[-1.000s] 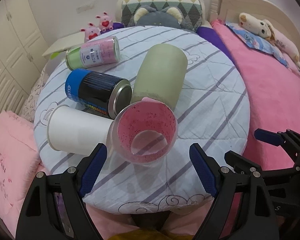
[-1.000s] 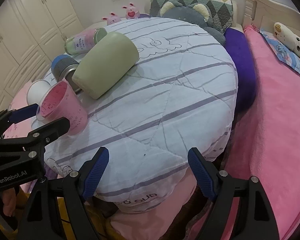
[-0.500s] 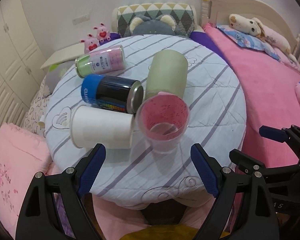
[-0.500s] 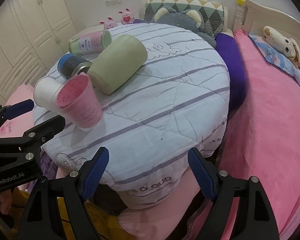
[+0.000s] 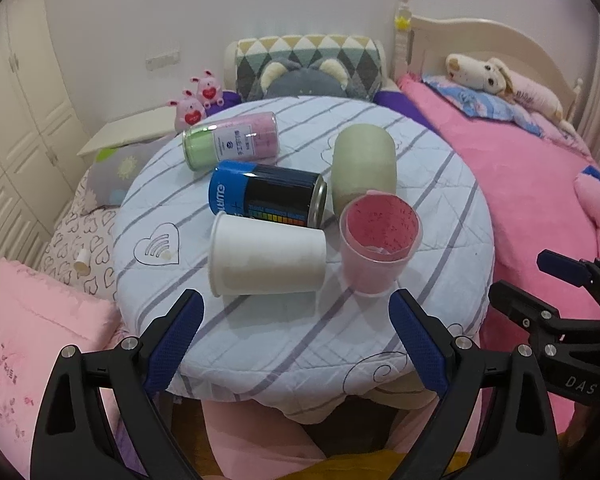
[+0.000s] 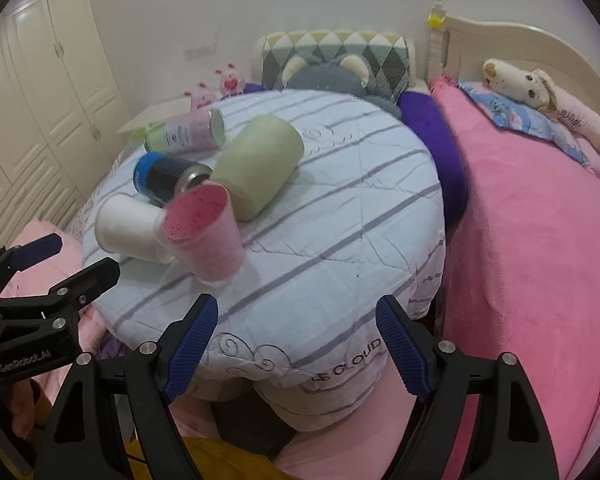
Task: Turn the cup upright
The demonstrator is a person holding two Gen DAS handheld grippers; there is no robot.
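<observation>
A pink translucent cup (image 5: 378, 248) stands upright, mouth up, on the round table (image 5: 440, 208); it also shows in the right wrist view (image 6: 206, 236). A white cup (image 5: 266, 256) lies on its side beside it. A pale green cup (image 5: 363, 164) lies on its side behind. My left gripper (image 5: 296, 338) is open and empty, back from the table's front edge. My right gripper (image 6: 296, 342) is open and empty, also off the table's near edge.
A blue-black can (image 5: 266, 194) and a pink-green can (image 5: 230, 146) lie on their sides at the back left. A pink bed (image 5: 520, 168) is to the right. Pink cushions (image 5: 20, 328) are on the left.
The pink cup went from lying tilted toward me to standing upright. Both grippers have pulled back and up from the table, so the table looks smaller.
</observation>
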